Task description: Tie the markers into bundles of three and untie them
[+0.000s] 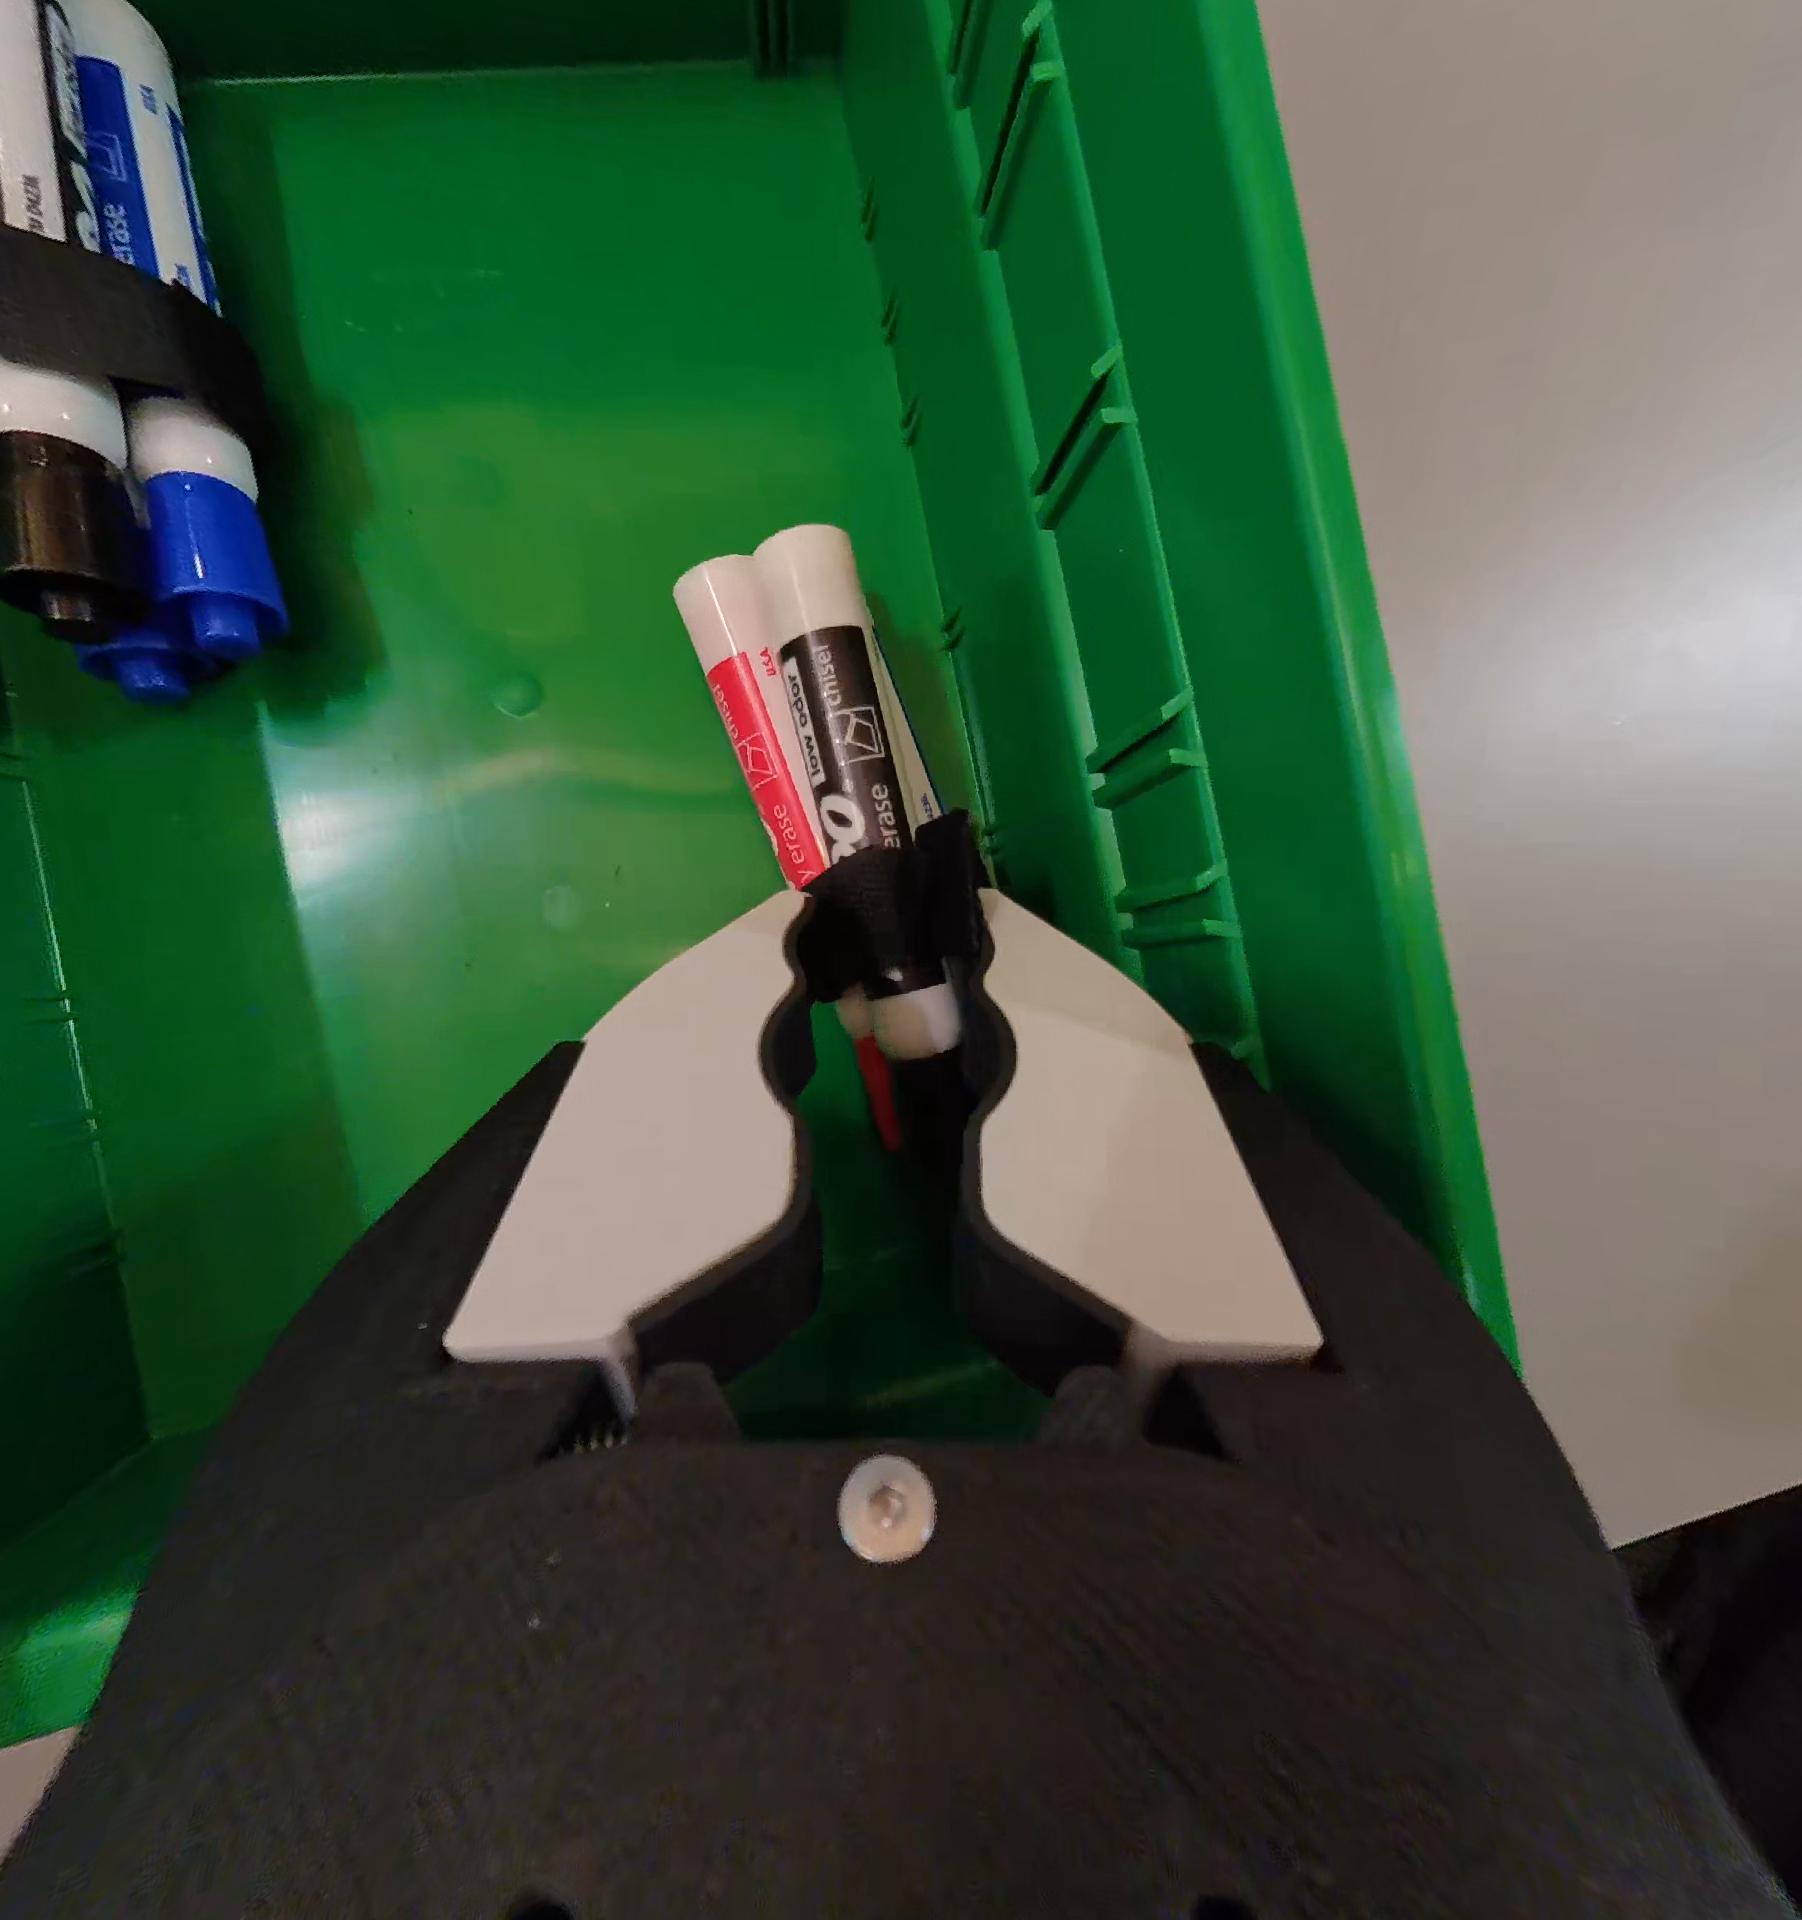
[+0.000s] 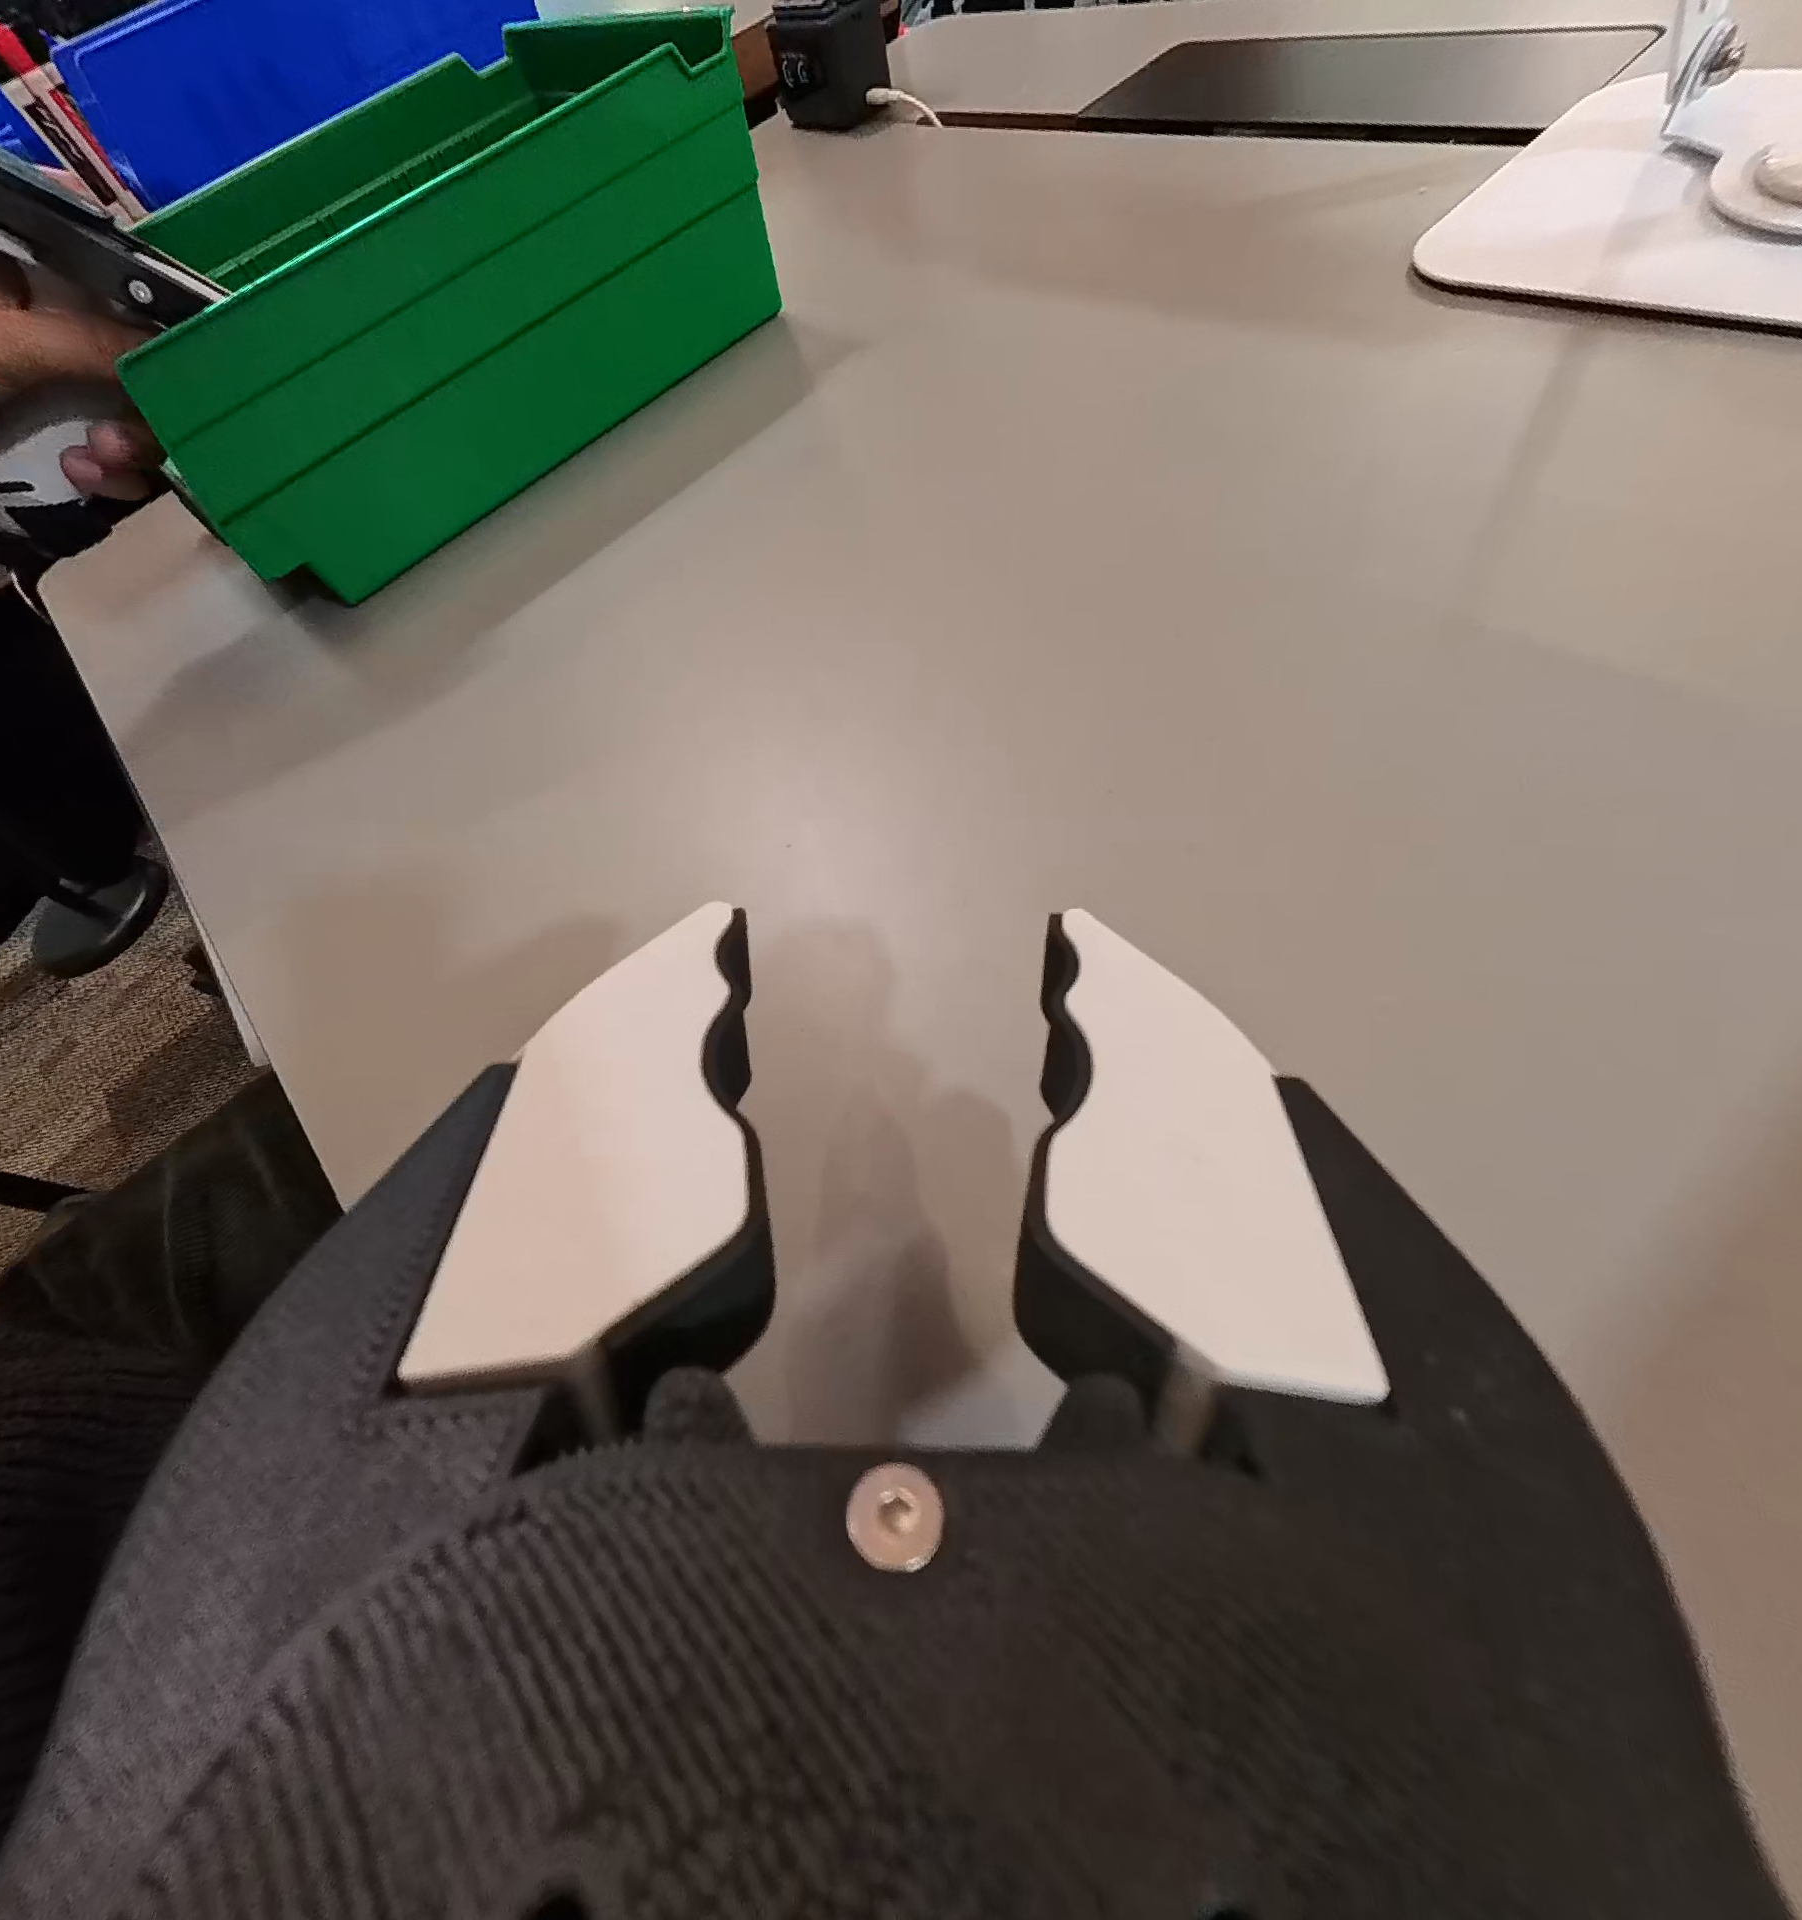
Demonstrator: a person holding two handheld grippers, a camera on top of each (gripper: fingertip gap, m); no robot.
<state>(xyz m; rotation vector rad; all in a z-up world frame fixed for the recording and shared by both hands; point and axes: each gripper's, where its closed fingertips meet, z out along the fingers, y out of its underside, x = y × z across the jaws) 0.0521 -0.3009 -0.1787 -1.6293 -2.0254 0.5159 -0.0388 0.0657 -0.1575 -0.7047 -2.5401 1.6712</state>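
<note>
Left claw (image 1: pixel 892 925) is clamped on a strapped marker bundle (image 1: pixel 824 727) inside the green bin (image 1: pixel 564 416); right claw (image 2: pixel 897 925) gapes apart over the bare counter (image 2: pixel 1292 623).

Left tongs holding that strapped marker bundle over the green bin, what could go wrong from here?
1. The left tongs pinch the marker bundle at its black strap, near one end, so it may pivot or slip.
2. The bundle sits close to the green bin's ribbed right wall and could snag there.
3. The right tongs hang open over the grey table, too far away to catch anything.
</note>
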